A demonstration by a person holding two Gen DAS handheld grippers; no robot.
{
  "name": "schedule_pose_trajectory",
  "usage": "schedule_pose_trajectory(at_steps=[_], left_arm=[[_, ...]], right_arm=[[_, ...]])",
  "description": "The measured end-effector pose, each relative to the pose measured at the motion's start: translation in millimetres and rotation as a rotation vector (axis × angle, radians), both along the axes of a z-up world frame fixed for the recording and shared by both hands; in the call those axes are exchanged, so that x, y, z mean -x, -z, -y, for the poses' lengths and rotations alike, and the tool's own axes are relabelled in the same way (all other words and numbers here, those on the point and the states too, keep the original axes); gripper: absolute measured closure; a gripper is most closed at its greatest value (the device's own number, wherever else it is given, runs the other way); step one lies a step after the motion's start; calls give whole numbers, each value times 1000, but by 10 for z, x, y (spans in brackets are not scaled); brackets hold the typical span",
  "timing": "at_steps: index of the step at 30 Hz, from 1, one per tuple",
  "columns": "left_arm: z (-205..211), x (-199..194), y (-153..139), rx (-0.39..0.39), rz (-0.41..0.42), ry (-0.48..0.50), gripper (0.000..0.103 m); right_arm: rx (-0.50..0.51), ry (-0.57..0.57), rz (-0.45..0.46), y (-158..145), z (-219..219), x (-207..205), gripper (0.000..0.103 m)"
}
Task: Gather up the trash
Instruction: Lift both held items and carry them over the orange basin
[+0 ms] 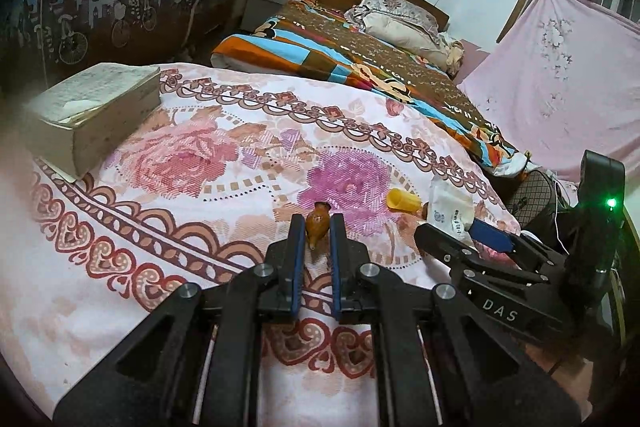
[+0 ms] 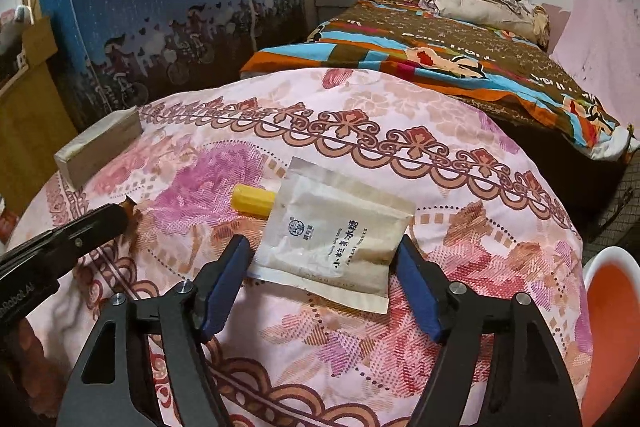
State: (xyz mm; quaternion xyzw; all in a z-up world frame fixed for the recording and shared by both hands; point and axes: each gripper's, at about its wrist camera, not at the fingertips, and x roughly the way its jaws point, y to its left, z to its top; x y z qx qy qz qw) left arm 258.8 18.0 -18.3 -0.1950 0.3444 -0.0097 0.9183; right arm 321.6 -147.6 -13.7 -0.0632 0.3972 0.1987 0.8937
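A small brown vial point(image 1: 317, 225) lies on the floral cloth between the fingertips of my left gripper point(image 1: 316, 227), whose jaws stand narrowly apart around it; I cannot tell if they press it. My right gripper point(image 2: 322, 251) is open, its blue pads either side of a white paper packet point(image 2: 340, 231) with printed text. A yellow cap-like tube point(image 2: 253, 200) lies partly under the packet's left edge. In the left wrist view the packet point(image 1: 450, 205), the yellow tube point(image 1: 402, 201) and the right gripper point(image 1: 460, 239) sit to the right.
A thick worn book point(image 1: 96, 111) lies at the far left of the floral-covered table point(image 1: 180, 187). A bed with a patterned blanket point(image 1: 360, 55) stands behind. An orange bin with a white rim point(image 2: 612, 291) is at the right, below table level.
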Motion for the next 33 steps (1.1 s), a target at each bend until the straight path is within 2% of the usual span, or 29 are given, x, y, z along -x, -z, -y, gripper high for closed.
schedule_pose_trajectory(at_steps=[8,15,25,33], left_arm=[[12,42,-31,-3,23,1,103],[74,104,-102,-30,69,21,103],[250,303,-307,-110,214,58,103],[404,507,-556,-167,367,76,103]], right_arm=[[-40,5,15,-40,63,44,37],[-187,34,64,-164,332,155,38],[-406,84,237,-409,719,458,37],[-477,87,431,-623,870,792,37]])
